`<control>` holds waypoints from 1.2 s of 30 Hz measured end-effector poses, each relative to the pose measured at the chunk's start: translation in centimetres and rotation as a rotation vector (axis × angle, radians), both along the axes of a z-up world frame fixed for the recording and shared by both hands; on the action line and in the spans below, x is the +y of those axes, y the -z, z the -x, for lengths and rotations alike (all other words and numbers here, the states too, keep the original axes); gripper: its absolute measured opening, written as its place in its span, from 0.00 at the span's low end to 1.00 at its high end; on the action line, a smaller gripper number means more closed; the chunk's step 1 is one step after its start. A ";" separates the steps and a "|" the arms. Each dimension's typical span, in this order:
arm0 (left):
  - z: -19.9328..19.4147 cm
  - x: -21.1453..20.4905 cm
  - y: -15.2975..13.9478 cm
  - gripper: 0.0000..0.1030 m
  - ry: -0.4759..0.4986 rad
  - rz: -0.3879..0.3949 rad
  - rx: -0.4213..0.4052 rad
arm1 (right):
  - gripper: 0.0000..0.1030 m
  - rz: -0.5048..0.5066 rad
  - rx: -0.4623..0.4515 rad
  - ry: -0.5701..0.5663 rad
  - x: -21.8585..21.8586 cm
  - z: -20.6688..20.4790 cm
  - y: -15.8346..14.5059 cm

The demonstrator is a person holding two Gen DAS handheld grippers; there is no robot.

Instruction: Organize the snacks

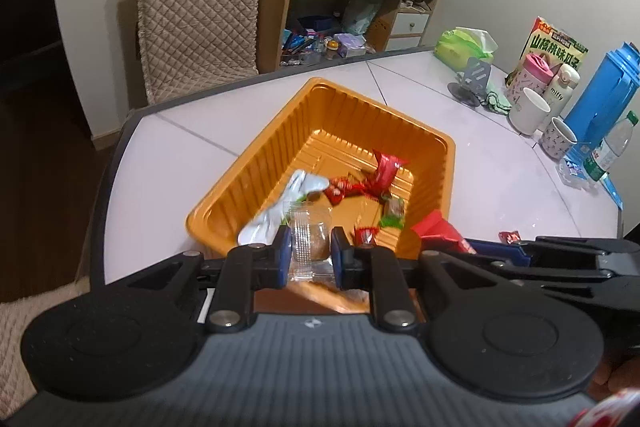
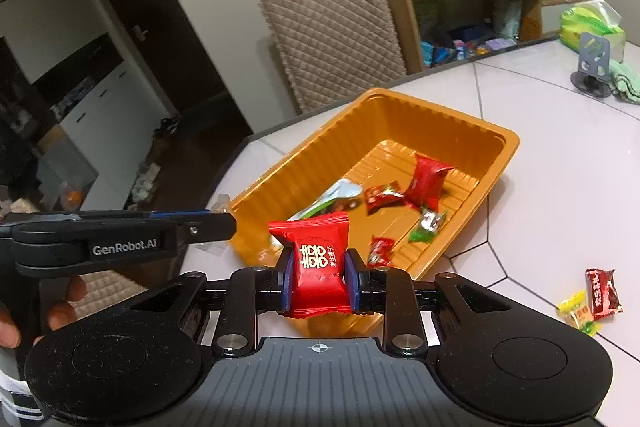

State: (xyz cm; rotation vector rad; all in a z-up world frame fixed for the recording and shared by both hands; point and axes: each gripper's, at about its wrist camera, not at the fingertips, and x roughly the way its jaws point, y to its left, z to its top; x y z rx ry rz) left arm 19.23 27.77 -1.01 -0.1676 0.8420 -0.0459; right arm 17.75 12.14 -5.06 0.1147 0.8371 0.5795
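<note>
Two grips: left hand-held gripper (image 1: 310, 254) clamped on a clear packet (image 1: 309, 235); right hand-held gripper (image 2: 319, 281) clamped on a red packet (image 2: 318, 264).
Tray: orange tray (image 1: 256, 163) sits on the desk (image 1: 460, 99) near its left corner, with both packets carried over its near rim.
Already in: a white-green sachet (image 1: 280, 201) at the tray's left, a red sachet (image 1: 384, 171) towards the far right, and small red and green candies (image 1: 394, 213) between.
Step in hand: by the look of it, carrying both packets in for the drop.
Doing it well: bring each packet past the near rim and over bare tray floor before parting the jaws; the far half lies free, so release there rather than onto the pile.
Spacing: the two tools run side by side and close; opening one at a time would likely keep them from knocking.
Still out: two candies (image 2: 596, 301), red and yellow, lie on the desk to the tray's right, near the desk's edge.
Around: mugs (image 1: 528, 109), a blue flask (image 1: 604, 91) and a water bottle (image 1: 610, 147) crowd the far right, well apart from the tray.
In the way: nothing blocks the tray mouth.
</note>
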 end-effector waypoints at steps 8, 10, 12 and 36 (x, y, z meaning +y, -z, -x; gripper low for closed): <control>-4.1 -0.6 1.3 0.18 0.026 -0.001 0.022 | 0.26 0.000 0.004 0.047 -0.1 -3.3 1.0; -4.9 -0.8 1.7 0.18 0.033 -0.003 0.030 | 0.26 0.005 0.004 0.059 -0.2 -4.0 1.3; -5.6 -1.0 2.0 0.18 0.040 -0.005 0.035 | 0.26 0.005 0.006 0.066 -0.3 -4.7 1.6; -9.9 -2.2 4.2 0.18 0.074 -0.008 0.073 | 0.26 0.000 0.004 0.096 -1.6 -6.7 2.0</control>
